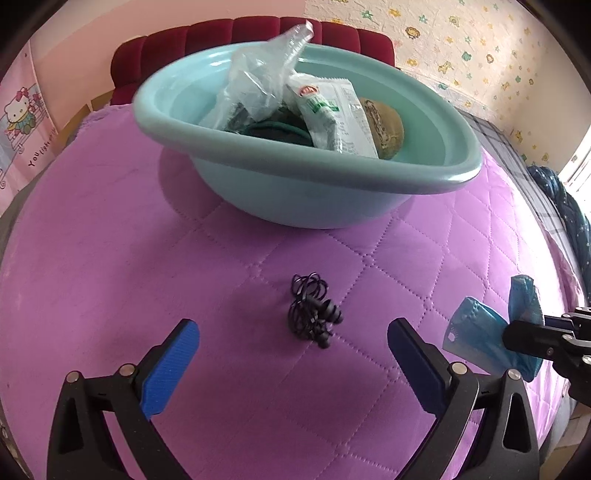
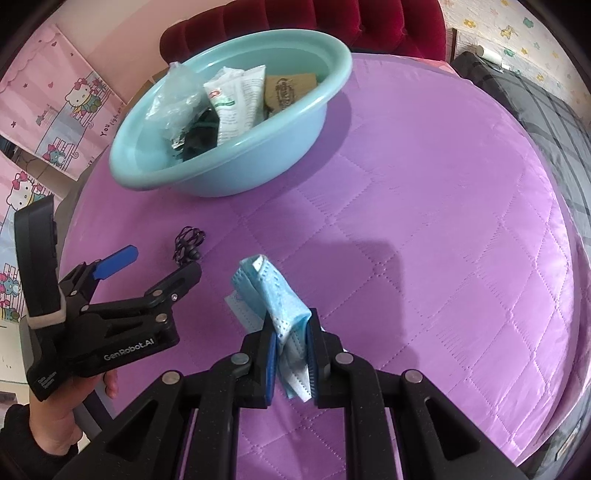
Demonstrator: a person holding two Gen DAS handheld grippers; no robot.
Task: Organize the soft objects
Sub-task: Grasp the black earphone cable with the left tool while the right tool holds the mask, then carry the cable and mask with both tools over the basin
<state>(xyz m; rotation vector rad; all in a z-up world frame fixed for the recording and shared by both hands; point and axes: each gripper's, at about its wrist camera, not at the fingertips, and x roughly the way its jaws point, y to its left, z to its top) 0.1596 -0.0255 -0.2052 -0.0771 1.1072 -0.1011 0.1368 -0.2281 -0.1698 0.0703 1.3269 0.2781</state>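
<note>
A light blue basin point(image 1: 295, 199) point(image 2: 236, 166) sits on the purple quilt and holds a clear plastic bag point(image 1: 258, 81), a white-green packet point(image 1: 332, 118), a brown pouch point(image 1: 384, 125) and dark cloth. A tangle of black earphones point(image 1: 310, 310) point(image 2: 188, 245) lies on the quilt in front of the basin. My left gripper point(image 1: 291, 354) point(image 2: 155, 266) is open, its jaws either side of the earphones and just short of them. My right gripper point(image 2: 290, 332) is shut on a folded blue face mask point(image 2: 273, 291) point(image 1: 480, 332), held above the quilt right of the left gripper.
The purple quilted surface point(image 2: 424, 221) spreads wide to the right. A dark red padded headboard point(image 1: 251, 33) stands behind the basin. A grey checked blanket point(image 2: 535, 107) lies at the far right edge. Pink cartoon posters point(image 2: 55, 103) hang on the left.
</note>
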